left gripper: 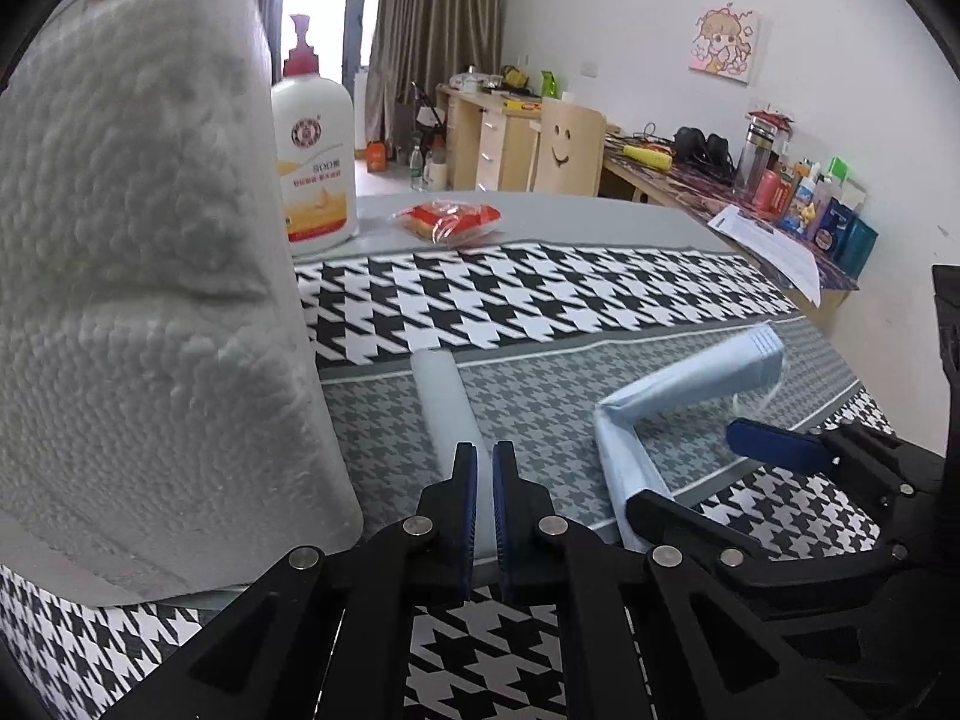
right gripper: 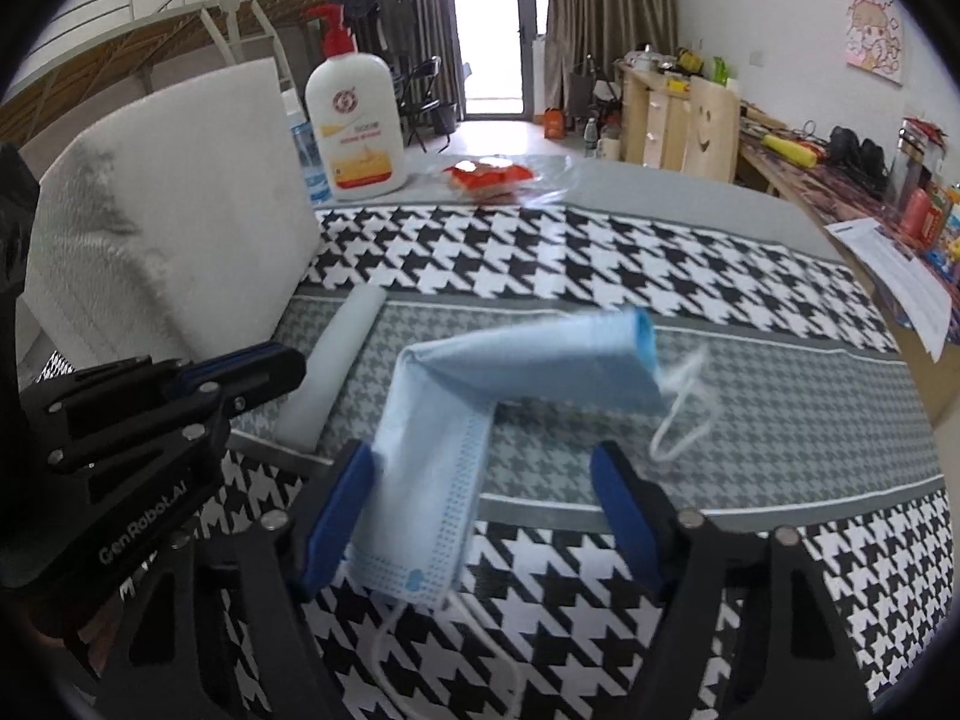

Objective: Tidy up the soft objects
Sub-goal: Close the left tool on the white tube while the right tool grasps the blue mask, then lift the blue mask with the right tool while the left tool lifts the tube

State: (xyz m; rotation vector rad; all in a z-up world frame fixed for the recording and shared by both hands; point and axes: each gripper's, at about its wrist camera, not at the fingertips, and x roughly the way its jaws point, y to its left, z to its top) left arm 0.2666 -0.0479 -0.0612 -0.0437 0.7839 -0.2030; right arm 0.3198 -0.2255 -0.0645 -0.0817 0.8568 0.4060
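Face mask: a light blue face mask point(right gripper: 432, 468) lies on the houndstooth cloth point(right gripper: 600, 264), near the front. Its far half is folded up and tips to the right, a bit blurry. Its white ear loop point(right gripper: 681, 414) hangs off the right end.
Right tongs: the right gripper point(right gripper: 483, 516) is wide open. The near half of the mask sits between its two blue pads, touching or almost touching the left pad point(right gripper: 336, 516). The right pad is apart from it.
Left tongs: the left gripper point(left gripper: 485, 510) is almost closed, with a thin gap. I cannot tell if it pinches the white foam strip point(left gripper: 447, 402) that runs under it.
Doing the step well: I think the mask is being folded. Slide the open tongs to the middle of the mask, then squeeze softly so the fold stays flat.
Around it: a white paper towel roll point(left gripper: 150, 300) stands on the left. A lotion pump bottle point(right gripper: 357, 120) and a red snack packet point(right gripper: 489, 174) sit far back.
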